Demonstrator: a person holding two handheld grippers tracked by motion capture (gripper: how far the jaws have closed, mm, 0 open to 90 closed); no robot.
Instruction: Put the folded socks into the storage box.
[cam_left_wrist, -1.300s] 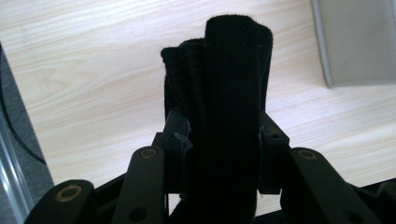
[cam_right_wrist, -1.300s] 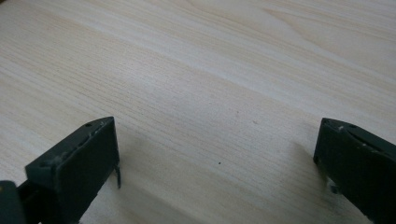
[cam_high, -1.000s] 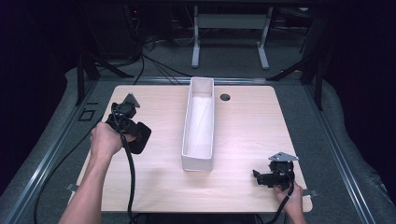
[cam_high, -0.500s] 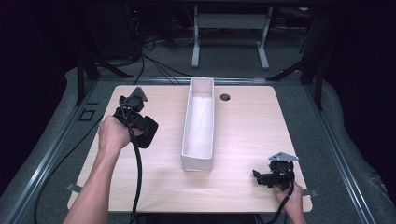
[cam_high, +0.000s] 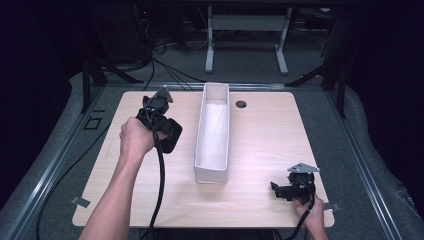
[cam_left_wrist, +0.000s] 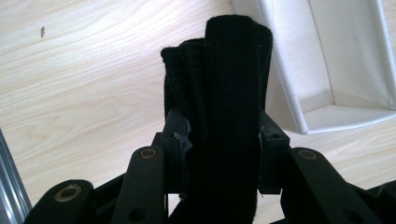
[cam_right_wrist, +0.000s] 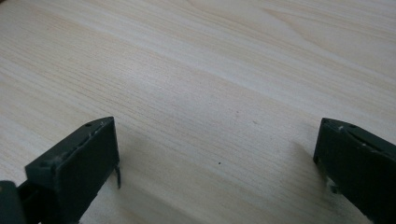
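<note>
step: carrying cloth to box | left gripper (cam_high: 167, 137): clamped on folded black cloth (cam_left_wrist: 219, 88), left of white box (cam_high: 214, 131) | right gripper (cam_high: 284, 190): wide open, empty, near-right | next: bring cloth over box, release

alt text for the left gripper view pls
The left gripper has its two black jaws shut on a folded black cloth that stands up between them. Behind it lie a light wooden table and the end of a long white box.
</note>
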